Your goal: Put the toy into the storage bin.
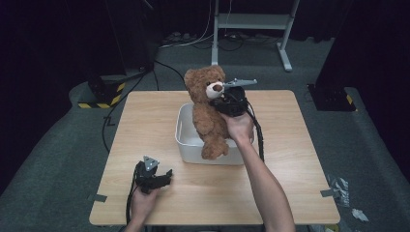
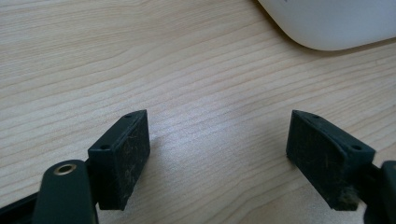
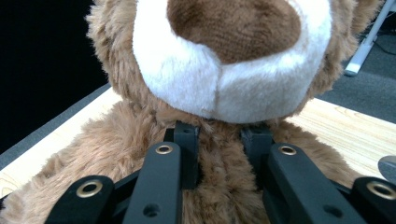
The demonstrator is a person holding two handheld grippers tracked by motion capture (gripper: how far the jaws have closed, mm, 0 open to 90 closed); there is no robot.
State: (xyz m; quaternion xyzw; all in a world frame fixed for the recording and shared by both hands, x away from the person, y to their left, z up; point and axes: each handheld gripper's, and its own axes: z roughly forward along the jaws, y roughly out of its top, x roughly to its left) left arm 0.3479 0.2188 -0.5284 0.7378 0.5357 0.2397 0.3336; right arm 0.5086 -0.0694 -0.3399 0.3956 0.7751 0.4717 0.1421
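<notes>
— While the right claw (image 1: 223,104) grips it, where does the teddy bear (image 1: 209,108) sit?

— Upright above the white bin (image 1: 186,140), its legs hanging down over the bin's near wall. The right claw meets it from the person's right side, at chest height just under the chin. In the right gripper view the two black jaws are drawn close together and sunk into the brown fur below the white muzzle (image 3: 224,79), pinching a fold of the chest.

— And the left claw (image 1: 167,175)?

— It rests low over the desk (image 1: 290,159) near the front edge, well apart from the bear. Its jaws stand spread wide, with bare wood between them (a corner of the bin shows at the top of the left gripper view).

— What is hard to make out?

— The pads of the right claw are buried in fur, so their tips are hidden. The bear's far arm and the inside of the bin behind its body are covered too.

— Anything else around?

— A metal stand (image 1: 285,29) and cables on the floor beyond the desk, and a yellow-and-black striped base (image 1: 104,94) at the left. Nothing lies between the left claw and the bin.
</notes>
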